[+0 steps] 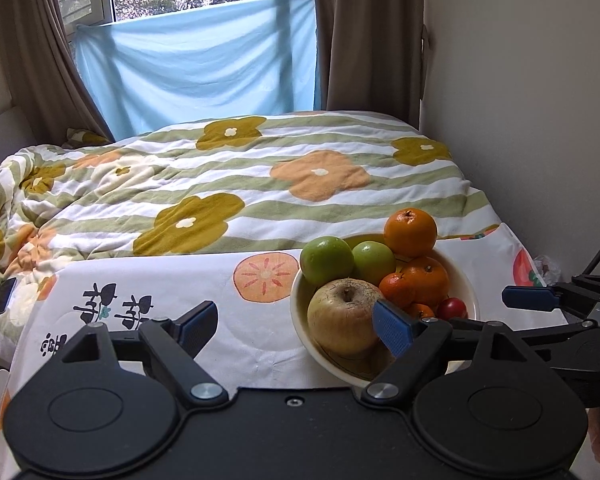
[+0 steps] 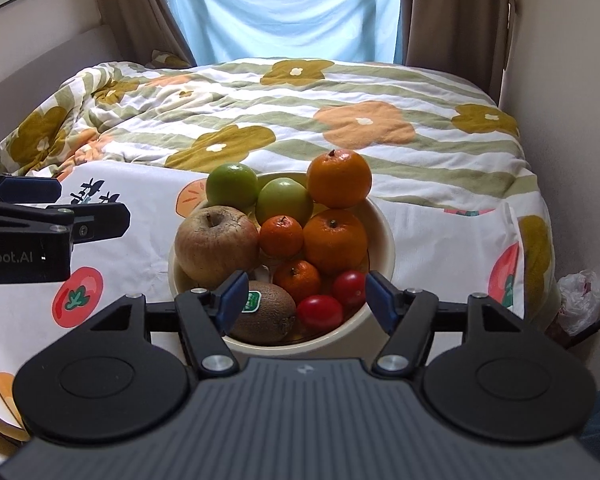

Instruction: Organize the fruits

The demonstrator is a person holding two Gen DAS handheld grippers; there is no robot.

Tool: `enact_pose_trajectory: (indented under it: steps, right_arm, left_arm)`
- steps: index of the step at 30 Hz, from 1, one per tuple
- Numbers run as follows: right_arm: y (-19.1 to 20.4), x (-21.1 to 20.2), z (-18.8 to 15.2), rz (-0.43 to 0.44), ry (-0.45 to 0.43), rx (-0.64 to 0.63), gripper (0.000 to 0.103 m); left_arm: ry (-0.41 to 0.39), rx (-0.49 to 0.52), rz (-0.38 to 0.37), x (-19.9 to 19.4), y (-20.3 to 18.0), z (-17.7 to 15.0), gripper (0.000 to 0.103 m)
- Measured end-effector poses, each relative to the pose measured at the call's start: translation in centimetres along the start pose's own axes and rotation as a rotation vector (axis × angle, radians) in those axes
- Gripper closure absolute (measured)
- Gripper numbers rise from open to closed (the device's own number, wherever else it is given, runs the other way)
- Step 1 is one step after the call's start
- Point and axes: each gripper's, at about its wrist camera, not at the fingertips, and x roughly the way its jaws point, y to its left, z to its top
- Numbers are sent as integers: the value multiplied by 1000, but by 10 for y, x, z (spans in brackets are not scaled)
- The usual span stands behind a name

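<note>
Two claws are in play, and both stand spread wide with nothing between their pads. Left wrist view first: the left claw (image 1: 296,328) hovers over the printed cloth (image 1: 160,280) on the table, its right pad just in front of the big russet apple (image 1: 342,314). The cream bowl (image 1: 300,316) sits at four o'clock of centre, heaped with two green apples (image 1: 326,260), a large orange (image 1: 410,232) perched at the twelve o'clock rim, and smaller tangerines (image 1: 426,280). The other claw pokes in at three o'clock.

Right wrist view now: the right claw (image 2: 302,300) straddles the bowl's (image 2: 384,232) six o'clock rim, released, a stickered kiwi (image 2: 266,312) and two red tomatoes (image 2: 320,312) lying in the bowl between its fingers, untouched. The left claw shows at nine o'clock. Behind, a flowered quilt (image 2: 300,120) covers the bed.
</note>
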Motion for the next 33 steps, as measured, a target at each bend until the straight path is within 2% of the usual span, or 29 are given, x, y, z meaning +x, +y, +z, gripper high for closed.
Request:
enact_pose_trajectory:
  steps: [9, 13, 15, 18, 19, 20, 26, 33]
  right_arm:
    - [57, -74, 10, -6, -124, 16, 22]
    - [78, -113, 13, -12, -177, 57, 15]
    - [88, -131, 13, -34, -192, 66, 14]
    - [99, -153, 11, -62, -202, 73, 12]
    - [103, -160, 8, -76, -202, 78, 3]
    - [106, -166, 5, -93, -202, 83, 0]
    - [119, -185, -17, -200, -199, 96, 0]
    - [122, -190, -31, -220, -178, 114, 0]
  left_arm:
    - [-105, -23, 4, -74, 44, -10, 15]
    - [-140, -34, 13, -109, 65, -19, 15]
    - [-153, -42, 15, -123, 74, -23, 15]
    - [-169, -49, 24, -142, 83, -30, 11]
    - [-177, -54, 28, -148, 87, -33, 7]
    - [-183, -58, 32, -151, 88, -35, 3]
    - [-201, -66, 40, -168, 96, -49, 0]
    - [-196, -34, 43, -174, 97, -60, 0]
